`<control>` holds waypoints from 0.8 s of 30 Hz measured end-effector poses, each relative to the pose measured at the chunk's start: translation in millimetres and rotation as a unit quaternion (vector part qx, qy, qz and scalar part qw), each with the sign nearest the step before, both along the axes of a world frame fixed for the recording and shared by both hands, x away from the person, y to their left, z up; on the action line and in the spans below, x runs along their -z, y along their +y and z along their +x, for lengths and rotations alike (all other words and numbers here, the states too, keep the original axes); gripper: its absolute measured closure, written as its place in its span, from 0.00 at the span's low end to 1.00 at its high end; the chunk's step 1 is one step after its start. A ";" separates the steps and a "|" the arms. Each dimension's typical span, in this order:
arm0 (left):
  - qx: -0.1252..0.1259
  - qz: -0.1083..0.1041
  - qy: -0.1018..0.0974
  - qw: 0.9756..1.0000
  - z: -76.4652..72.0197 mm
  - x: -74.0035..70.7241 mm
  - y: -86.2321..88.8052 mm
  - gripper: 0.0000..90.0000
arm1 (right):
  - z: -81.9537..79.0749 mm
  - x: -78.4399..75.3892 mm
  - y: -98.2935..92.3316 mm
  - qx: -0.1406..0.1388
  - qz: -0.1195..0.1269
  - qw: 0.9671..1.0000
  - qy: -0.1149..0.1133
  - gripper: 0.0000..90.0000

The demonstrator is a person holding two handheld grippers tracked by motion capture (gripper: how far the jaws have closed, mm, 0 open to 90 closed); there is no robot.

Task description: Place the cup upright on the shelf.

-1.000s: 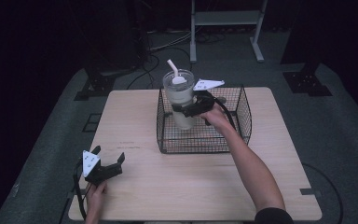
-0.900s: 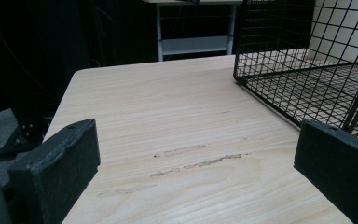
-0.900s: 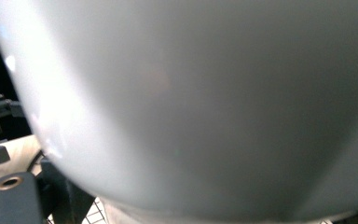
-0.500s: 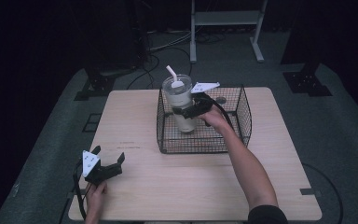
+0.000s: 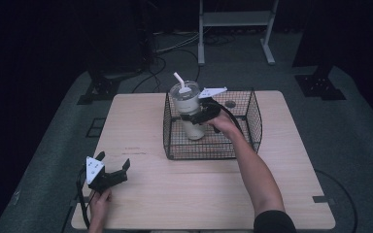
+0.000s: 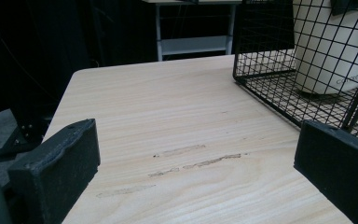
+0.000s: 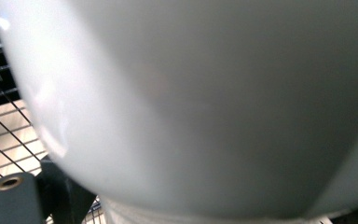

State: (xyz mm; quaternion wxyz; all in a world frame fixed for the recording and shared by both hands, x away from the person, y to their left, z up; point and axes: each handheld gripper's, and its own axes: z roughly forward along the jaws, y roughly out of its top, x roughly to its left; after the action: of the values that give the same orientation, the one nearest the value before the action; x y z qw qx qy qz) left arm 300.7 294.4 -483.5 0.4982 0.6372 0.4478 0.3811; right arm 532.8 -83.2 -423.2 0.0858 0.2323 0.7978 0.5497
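The tumbler [image 5: 188, 110] stands upright inside the wire basket [image 5: 252, 109], in its left part as the high view shows it, with its base on the basket floor. Its long axis is vertical. The straw [image 5: 178, 80] comes out of the lid [image 5: 184, 91] and leans a little to the left and away from the person.

The tumbler is white or cream, smooth and slightly glossy. It is wider at the top and narrower at the bottom, and the lid looks clear and round. In the right gripper view its wall [image 7: 205, 93] is a pale curved surface with soft reflections, very close to the camera. The basket is made of thin black wire in a square mesh, with a rectangular shape and an open top. The table [image 5: 141, 121] is light wood with visible grain; the left gripper view shows some faint scuff marks [image 6: 193, 156] on it.

The right gripper [image 5: 196, 116] reaches over the basket from the right and is clamped on the middle of the tumbler's body; a grey three-cornered plate [image 5: 213, 91] sits on top of it. The jaws are spread about as wide as the tumbler and press on its sides.

The left gripper [image 5: 111, 170] is at the near left corner of the table, well apart from the basket. Its jaws stand wide apart and hold nothing; in the left gripper view the two black pads [image 6: 58, 161] have a rough, rubber-like surface, and there is bare table between them.
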 end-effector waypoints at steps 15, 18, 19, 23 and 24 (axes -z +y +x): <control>0.000 0.002 0.000 1.000 -0.3 0.0 -0.3 0.00 | -3.8 0.0 -5.6 -0.003 -0.023 1.000 -0.010 0.10; 0.000 0.002 -0.001 1.000 -0.3 0.0 -0.4 0.00 | -4.3 -0.3 -8.1 0.000 -0.026 1.000 -0.014 0.10; 0.000 0.002 -0.001 1.000 -0.3 0.0 -0.4 0.00 | -4.3 -0.3 -8.1 0.000 -0.026 1.000 -0.014 0.10; 0.000 0.002 -0.001 1.000 -0.3 0.0 -0.3 0.00 | -5.8 0.3 -9.2 -0.002 -0.026 1.000 -0.017 0.10; 0.000 0.002 -0.001 1.000 -0.3 0.0 -0.3 0.00 | -6.3 0.0 -9.0 -0.002 -0.027 0.999 -0.018 0.10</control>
State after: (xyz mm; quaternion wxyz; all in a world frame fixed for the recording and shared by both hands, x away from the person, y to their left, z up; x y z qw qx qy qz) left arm 300.4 294.0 -483.6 0.4971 0.6384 0.4464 0.3823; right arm 526.5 -92.2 -423.2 0.1056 0.2177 0.8114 0.5321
